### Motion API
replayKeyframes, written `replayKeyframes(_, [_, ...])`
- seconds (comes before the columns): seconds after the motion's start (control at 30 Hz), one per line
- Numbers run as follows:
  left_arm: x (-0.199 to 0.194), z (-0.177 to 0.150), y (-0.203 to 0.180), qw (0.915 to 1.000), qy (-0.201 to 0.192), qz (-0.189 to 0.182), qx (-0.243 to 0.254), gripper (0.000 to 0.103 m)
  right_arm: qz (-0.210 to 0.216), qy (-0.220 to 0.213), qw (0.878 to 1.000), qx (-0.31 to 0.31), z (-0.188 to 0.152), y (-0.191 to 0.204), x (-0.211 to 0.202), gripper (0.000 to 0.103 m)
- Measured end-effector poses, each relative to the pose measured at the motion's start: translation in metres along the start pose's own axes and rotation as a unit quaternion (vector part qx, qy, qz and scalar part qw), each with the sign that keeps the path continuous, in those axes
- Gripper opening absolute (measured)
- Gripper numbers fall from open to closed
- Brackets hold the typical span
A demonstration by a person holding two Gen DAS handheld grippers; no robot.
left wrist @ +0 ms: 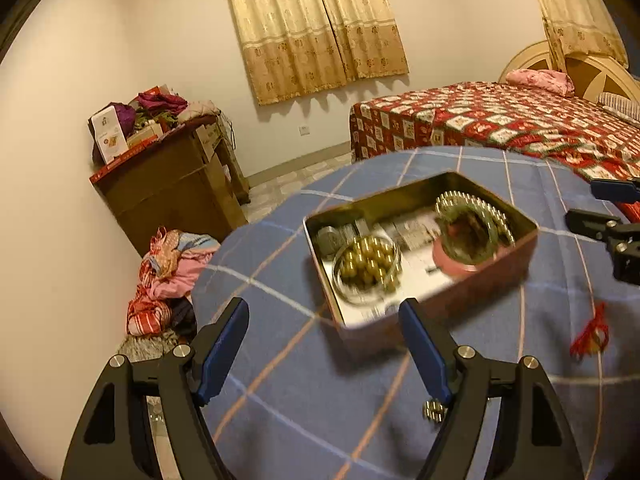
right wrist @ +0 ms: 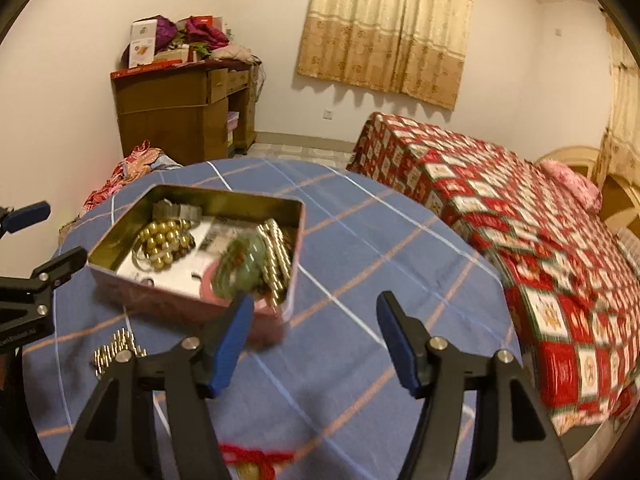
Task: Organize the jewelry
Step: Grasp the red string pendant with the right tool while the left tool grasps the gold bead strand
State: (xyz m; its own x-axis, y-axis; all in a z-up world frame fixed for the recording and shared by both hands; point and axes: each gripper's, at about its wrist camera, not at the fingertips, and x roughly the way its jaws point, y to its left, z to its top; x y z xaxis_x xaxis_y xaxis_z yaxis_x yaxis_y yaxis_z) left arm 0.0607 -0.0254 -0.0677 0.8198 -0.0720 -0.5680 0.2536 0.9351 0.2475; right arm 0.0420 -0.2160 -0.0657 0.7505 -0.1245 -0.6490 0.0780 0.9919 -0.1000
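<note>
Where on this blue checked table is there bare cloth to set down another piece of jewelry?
Free: the wide stretch of tablecloth between the tin and the bed. Crowded: inside the tin, and the near side, where a gold bead bracelet and a red tassel charm lie loose.

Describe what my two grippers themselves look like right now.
The left gripper and the right gripper match: black plastic triangular linkage arms with cut-out windows, silver round pivot bolts, and flat blue finger pads. No cables, sleeves or readable markings show clearly.

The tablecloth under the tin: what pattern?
Blue tablecloth with white and orange grid lines; right wrist view shows it best.
</note>
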Motion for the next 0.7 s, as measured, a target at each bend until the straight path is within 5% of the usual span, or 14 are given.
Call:
replayKeyframes(0.43, [-0.002,-0.028,-0.007,0.9993,0.031,-0.009,-0.018,0.078,-0.011,0.031,0.998,0.047,-0.059,-0.025,-0.023,0.069])
replayKeyframes(0.7, [-0.004,-0.034,-0.013,0.9988,0.034,-0.009,-0.033,0.078,0.002,0.029,0.999,0.026,-0.069,-0.005,-0.029,0.070])
